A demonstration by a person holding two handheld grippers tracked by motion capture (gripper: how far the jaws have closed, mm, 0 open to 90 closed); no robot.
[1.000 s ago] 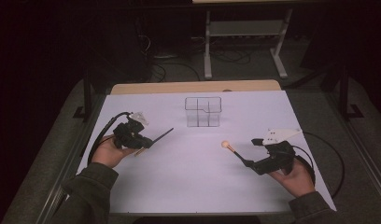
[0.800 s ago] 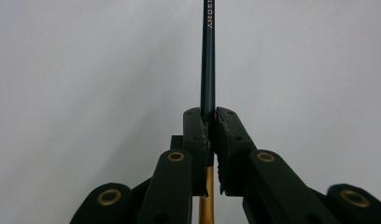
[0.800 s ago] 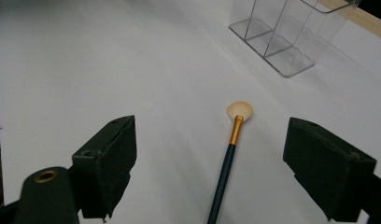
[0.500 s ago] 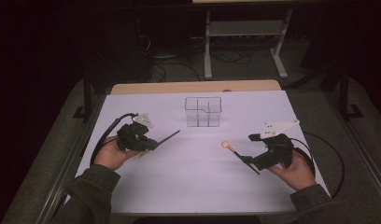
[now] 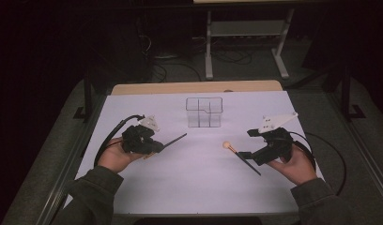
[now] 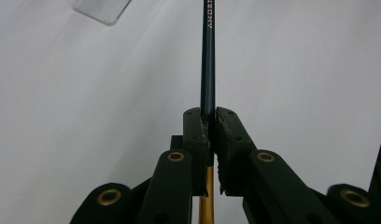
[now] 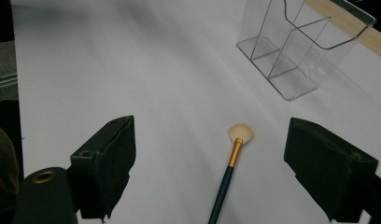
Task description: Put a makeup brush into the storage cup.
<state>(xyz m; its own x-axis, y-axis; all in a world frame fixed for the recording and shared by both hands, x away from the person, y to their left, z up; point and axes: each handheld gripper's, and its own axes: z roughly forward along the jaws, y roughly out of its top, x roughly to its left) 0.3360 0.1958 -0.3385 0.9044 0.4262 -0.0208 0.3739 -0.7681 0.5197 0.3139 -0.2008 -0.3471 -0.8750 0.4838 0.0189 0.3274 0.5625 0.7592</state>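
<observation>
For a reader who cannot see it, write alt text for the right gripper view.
A makeup brush with a pale fan-shaped head, gold ferrule and dark handle lies on the white table, between the wide-open black jaws of the right gripper. Beyond it, at upper right, stands an empty clear plastic organizer with dividers.

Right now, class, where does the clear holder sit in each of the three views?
High view: the holder stands at top centre, near the table's far edge.
Left gripper view: one corner of it shows at top left, left of the held brush.
Right gripper view: upper right, beyond the lying brush.
Shared landmark: the white tabletop it stands on.
</observation>
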